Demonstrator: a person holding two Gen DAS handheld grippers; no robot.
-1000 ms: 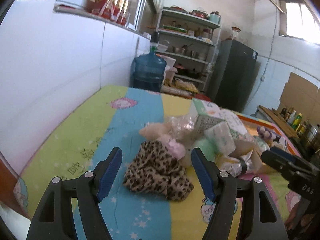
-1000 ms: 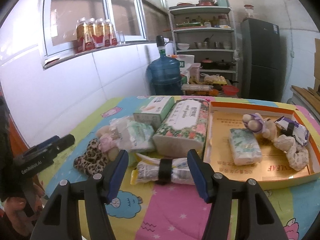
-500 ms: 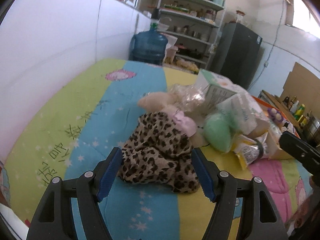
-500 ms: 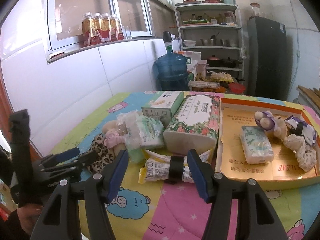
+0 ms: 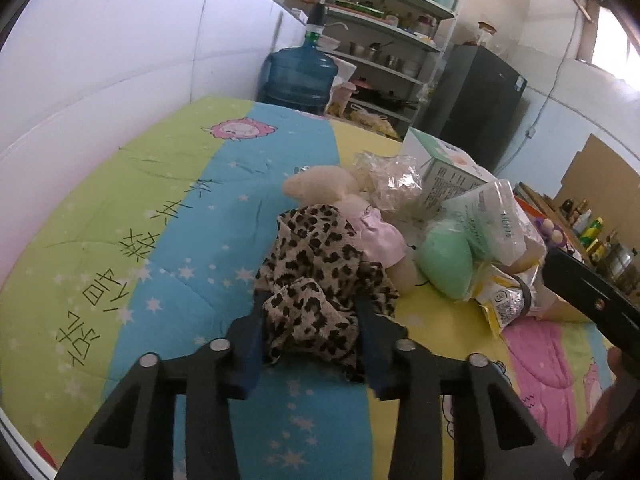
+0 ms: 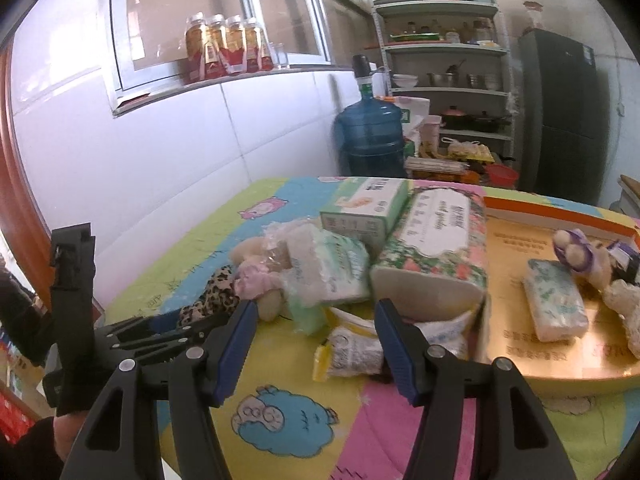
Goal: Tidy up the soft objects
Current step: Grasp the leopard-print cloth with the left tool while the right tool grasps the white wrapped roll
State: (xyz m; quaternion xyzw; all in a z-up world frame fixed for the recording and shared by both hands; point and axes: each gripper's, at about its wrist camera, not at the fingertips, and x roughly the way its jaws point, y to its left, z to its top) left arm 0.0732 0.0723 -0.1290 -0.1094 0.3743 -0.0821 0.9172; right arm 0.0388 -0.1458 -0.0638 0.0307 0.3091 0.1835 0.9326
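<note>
A leopard-print cloth (image 5: 320, 276) lies on the colourful bedspread (image 5: 160, 240) at the near end of a pile of soft things. My left gripper (image 5: 310, 328) has closed on its near edge, the fabric bunched between the blue pads. The cloth also shows in the right wrist view (image 6: 212, 300). Behind it lie a plush toy in pink (image 5: 372, 232), a green pouch (image 5: 444, 260) and tissue packs (image 5: 492, 216). My right gripper (image 6: 314, 340) is open and empty, above a crumpled yellow-white packet (image 6: 352, 354).
An orange-rimmed tray (image 6: 560, 376) on the right holds a tissue pack (image 6: 556, 304) and small plush toys (image 6: 580, 252). A floral tissue block (image 6: 436, 248) and green box (image 6: 368, 204) stand mid-bed. A white wall runs left; a water jug (image 6: 370, 136) stands behind.
My left gripper moved forward and down onto the leopard cloth and its jaws closed on the near edge. My right gripper drifted slightly left and stayed open.
</note>
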